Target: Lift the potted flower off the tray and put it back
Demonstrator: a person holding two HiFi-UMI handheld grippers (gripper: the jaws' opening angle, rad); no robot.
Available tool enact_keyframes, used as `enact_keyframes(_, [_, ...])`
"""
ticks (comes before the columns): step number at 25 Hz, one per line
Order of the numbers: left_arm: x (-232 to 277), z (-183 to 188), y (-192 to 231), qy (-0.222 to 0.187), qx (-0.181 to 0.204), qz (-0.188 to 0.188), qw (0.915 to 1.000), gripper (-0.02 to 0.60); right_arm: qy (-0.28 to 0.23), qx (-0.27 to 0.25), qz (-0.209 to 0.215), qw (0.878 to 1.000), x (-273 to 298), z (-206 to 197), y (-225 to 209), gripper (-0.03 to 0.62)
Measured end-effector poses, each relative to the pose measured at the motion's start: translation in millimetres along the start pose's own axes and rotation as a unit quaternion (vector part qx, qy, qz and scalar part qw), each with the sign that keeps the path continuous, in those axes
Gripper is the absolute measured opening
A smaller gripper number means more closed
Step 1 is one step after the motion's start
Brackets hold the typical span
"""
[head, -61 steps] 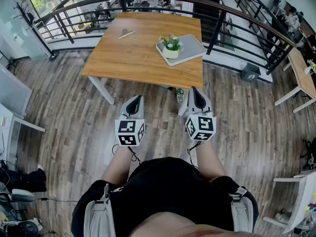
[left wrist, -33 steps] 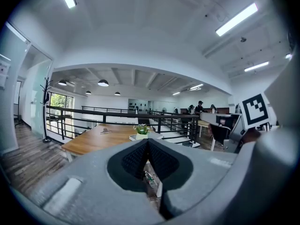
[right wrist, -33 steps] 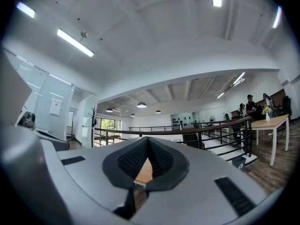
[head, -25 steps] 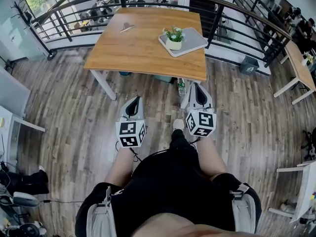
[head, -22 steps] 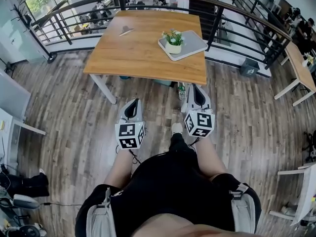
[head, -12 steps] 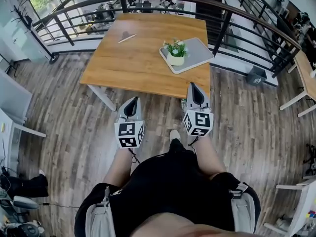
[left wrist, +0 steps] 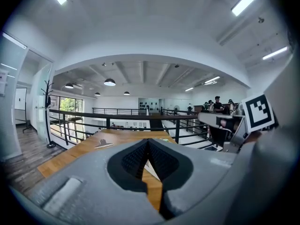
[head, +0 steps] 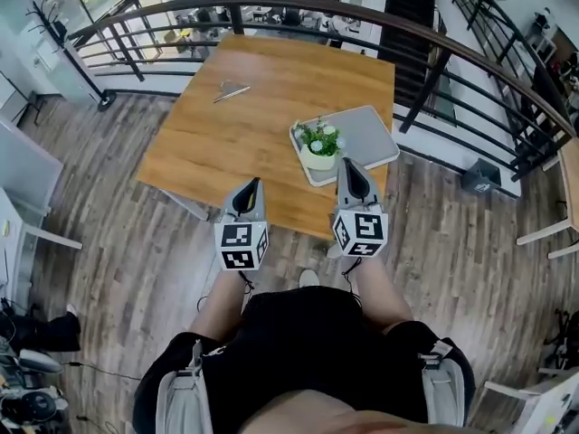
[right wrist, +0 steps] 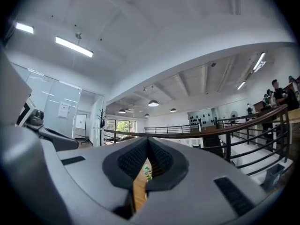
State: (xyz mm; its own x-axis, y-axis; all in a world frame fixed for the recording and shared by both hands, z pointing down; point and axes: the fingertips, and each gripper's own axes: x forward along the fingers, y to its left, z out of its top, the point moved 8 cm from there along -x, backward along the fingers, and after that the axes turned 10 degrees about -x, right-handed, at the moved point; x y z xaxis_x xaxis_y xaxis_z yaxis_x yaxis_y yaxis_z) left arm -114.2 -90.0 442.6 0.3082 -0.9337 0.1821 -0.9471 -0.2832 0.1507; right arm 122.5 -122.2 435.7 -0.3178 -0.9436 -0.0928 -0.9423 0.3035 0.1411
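Potted flower (head: 318, 147) upright on the near corner of a grey tray (head: 366, 132) on the wooden worktop (head: 226, 147), metal clip (head: 232, 90) well apart toward the far side, black railing (head: 452, 57) beyond, right gripper (head: 349, 164) near the pot, left gripper (head: 252, 184) over the worktop's near edge, both jaws clenched, empty.

Left gripper (head: 252, 182) and right gripper (head: 349, 162) side by side, fingers (left wrist: 133, 159) together.
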Motion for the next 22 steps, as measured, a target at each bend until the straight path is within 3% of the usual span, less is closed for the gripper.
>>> enact_keyframes(8, [60,22,15,0.018,0.002,0.009,0.9998,0.012,0.008,0.002,0.015,1.0,58,1,-18,-0.003])
enact_keyframes(19, [92,26,36,0.022,-0.001,0.0,0.9998,0.012,0.015,-0.017,-0.013,1.0,88,-5,-27,-0.002])
enact_keyframes(22, [95,22,35,0.024,-0.003,0.0,0.9997,0.012,0.019,-0.032,0.001,0.999,93,-13,-25,-0.002])
